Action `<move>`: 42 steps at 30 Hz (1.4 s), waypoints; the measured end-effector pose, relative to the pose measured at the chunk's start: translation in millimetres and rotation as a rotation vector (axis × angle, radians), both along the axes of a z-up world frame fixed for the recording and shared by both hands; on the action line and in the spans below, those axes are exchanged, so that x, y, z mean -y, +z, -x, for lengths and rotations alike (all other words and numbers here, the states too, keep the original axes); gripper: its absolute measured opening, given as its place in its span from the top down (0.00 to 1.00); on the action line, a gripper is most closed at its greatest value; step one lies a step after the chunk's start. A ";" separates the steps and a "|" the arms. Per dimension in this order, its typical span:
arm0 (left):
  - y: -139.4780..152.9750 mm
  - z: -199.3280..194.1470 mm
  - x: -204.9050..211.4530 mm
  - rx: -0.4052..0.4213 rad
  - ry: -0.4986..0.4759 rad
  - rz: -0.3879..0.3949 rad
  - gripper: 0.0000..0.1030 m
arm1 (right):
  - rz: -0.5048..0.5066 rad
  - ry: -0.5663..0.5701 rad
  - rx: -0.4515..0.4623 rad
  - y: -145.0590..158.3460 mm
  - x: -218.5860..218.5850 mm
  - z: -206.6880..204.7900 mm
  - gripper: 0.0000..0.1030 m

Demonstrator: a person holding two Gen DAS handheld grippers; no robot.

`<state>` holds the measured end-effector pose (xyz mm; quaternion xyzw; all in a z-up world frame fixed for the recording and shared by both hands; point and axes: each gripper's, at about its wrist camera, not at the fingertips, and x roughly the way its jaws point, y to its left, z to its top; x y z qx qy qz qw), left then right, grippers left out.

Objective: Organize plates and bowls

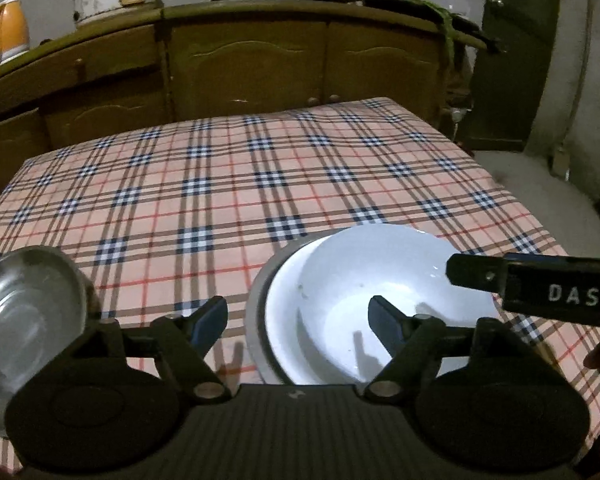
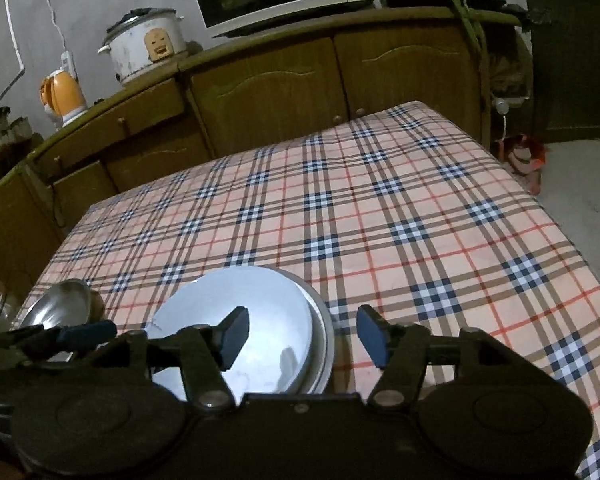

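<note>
White bowl (image 1: 364, 300) sits, perhaps nested, between both open claws.

My left gripper (image 1: 298, 320) jaws wide apart, low centre of frame, holding nothing. White bowl (image 1: 380, 308) stacked in a grey plate (image 1: 258, 300) lower right on the plaid tablecloth (image 1: 260, 184). Steel bowl (image 1: 24, 312) lower left. My right gripper's finger (image 1: 476, 276) pokes over white bowl's right rim.
</note>
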<state>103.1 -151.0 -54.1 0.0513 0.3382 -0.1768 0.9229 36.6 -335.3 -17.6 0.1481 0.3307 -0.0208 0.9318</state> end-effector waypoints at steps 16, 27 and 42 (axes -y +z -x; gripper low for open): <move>-9.9 -2.9 -2.2 -0.027 0.035 -0.014 0.14 | -0.013 -0.014 0.011 -13.8 -2.9 5.8 0.21; -18.7 -11.4 -3.0 -0.046 0.043 -0.024 0.13 | -0.030 0.002 -0.022 -24.5 -0.9 1.1 0.22; -33.5 -30.6 -0.7 -0.076 0.029 -0.015 0.11 | -0.087 0.005 -0.082 -48.6 3.2 -17.7 0.30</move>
